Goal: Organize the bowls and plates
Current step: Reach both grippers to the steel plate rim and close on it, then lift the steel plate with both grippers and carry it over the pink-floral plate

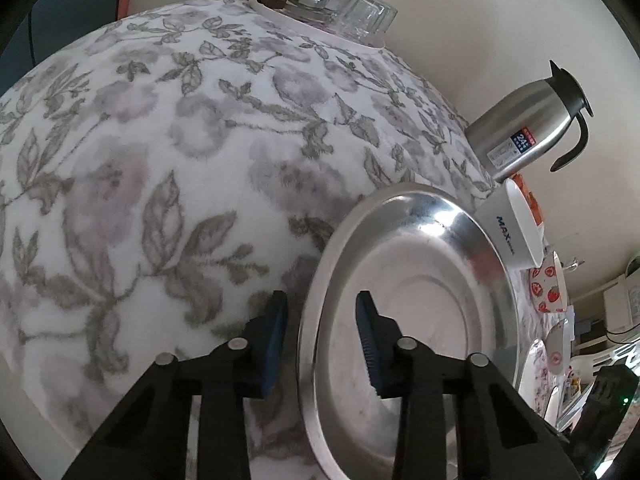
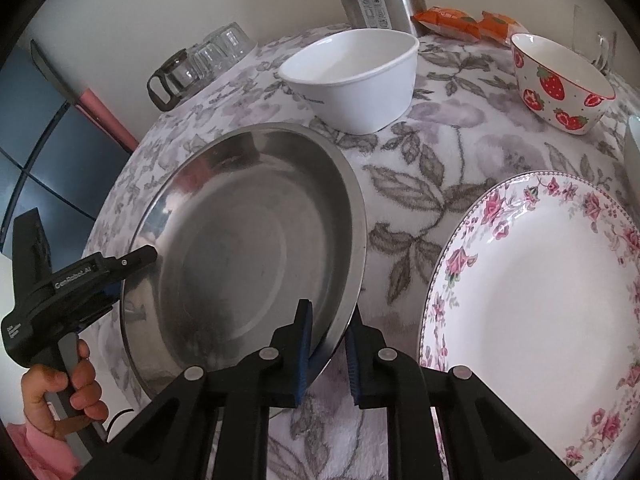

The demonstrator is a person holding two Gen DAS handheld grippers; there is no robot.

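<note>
Both hand-held grippers are on the steel plate [image 2: 248, 248] now. The right hand-held gripper [image 2: 329, 354] has its blue pads pinched shut on the near rim, metal clamped between them. The left hand-held gripper [image 1: 322, 344] straddles the opposite rim, one pad outside, one inside the dish; its jaws stand partly apart, and whether the pads actually press the metal cannot be told from here. No earlier view, so nothing more to say on that.

The steel plate sits tilted, right edge raised off the floral cloth of the bench [image 1: 160, 140], left edge low. Just beyond it stands the white bowl [image 2: 352, 80], with the strawberry bowl [image 2: 560, 84] further right. The floral plate [image 2: 532, 304] lies flat beside the right hand-held gripper, apart from the steel one.

Risks, as a judgement: polished steel is slick, and a thin rim gives little purchase, so if the left side is not truly clamped, a lift could let the plate pivot and slide out. A swing to the right could clip the floral plate; a push forward could knock the white bowl towards the thermos [image 1: 528, 128].
</note>
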